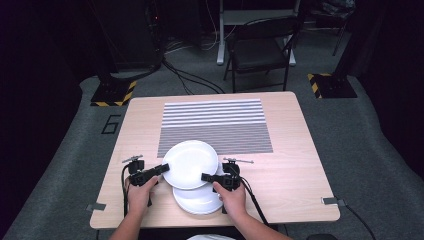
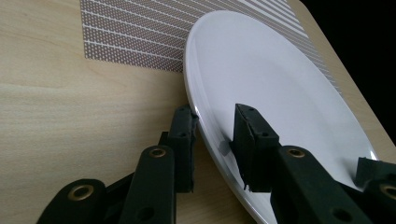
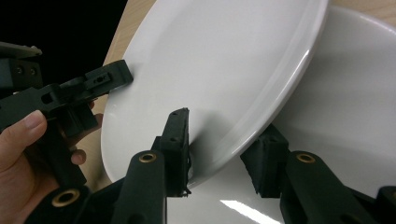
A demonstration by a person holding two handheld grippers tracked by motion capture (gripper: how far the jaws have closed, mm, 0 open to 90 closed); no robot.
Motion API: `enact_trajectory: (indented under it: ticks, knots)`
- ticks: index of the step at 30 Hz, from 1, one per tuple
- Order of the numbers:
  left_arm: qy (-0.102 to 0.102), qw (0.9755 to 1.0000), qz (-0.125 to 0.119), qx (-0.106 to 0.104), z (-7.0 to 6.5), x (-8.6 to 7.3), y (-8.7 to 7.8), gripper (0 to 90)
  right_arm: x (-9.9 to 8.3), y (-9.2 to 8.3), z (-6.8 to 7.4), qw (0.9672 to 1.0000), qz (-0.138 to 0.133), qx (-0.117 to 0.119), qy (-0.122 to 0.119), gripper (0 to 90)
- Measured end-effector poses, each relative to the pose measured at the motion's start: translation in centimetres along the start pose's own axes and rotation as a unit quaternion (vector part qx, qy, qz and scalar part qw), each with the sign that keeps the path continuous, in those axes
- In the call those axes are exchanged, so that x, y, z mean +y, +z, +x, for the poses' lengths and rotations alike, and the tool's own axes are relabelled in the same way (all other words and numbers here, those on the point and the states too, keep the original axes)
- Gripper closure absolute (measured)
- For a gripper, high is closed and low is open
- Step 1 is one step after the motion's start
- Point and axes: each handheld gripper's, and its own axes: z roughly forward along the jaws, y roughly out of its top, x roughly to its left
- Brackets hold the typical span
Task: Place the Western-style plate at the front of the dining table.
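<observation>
Both tools clamp the top plate (image 1: 190, 164): left tool (image 1: 163, 168) at nine o'clock, right tool (image 1: 206, 177) at four.

Two round white plates

The top round white plate (image 1: 190, 164) is lifted and tilted, its edges pinched on both sides. The other round white plate (image 1: 200, 201) lies flat on the counter (image 1: 135, 120), partly under it.

Both tongs (image 1: 163, 168) (image 1: 205, 177) on upper plate (image 1: 190, 162)
</observation>
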Motion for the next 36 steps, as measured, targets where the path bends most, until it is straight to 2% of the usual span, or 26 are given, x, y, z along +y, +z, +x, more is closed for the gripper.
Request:
enact_trajectory:
  ticks: [5, 6, 9, 14, 18, 21, 27, 35, 36]
  knots:
    - [-0.004, 1.0, -0.003, -0.002, -0.1, -0.1, 0.3, 67.9, 0.2, -0.1, -0.1, 1.0, -0.008, -0.003, -0.004, 63.0]
    - [0.002, 1.0, -0.002, -0.002, -0.1, -0.1, 0.3, 67.1, 0.2, -0.2, -0.2, 0.9999, -0.008, -0.003, -0.005, 63.0]
    - [0.002, 0.9999, 0.008, -0.014, -0.2, -0.2, 0.7, 62.8, 0.3, -0.1, -0.2, 1.0, -0.008, -0.005, -0.003, 63.1]
    - [0.015, 0.9998, 0.009, 0.01, -1.1, -0.2, 0.6, 62.5, 0.4, -0.1, -0.3, 0.9999, -0.005, -0.012, 0.002, 62.7]
    - [0.021, 0.9997, 0.008, 0.012, -1.3, -0.3, 0.6, 61.6, 0.4, -0.2, -0.3, 0.9998, -0.008, -0.019, 0.001, 62.0]
    - [0.022, 0.9997, 0.001, 0.01, -1.6, -0.3, 0.4, 61.1, 0.4, -0.4, 0.0, 0.9995, -0.022, -0.021, -0.012, 58.6]
    - [0.039, 0.9991, -0.002, 0.019, -2.1, -0.4, 0.3, 61.0, 0.6, -0.5, 0.1, 0.9989, -0.028, -0.031, -0.02, 57.2]
    - [0.027, 0.9995, -0.005, 0.015, -2.2, -0.7, 0.5, 61.2, 0.6, -0.5, 0.1, 0.9984, -0.034, -0.034, -0.029, 56.3]
    - [0.03, 0.9995, -0.005, 0.013, -2.2, -0.7, 0.4, 61.3, 0.6, -0.5, 0.1, 0.9983, -0.035, -0.035, -0.031, 56.2]
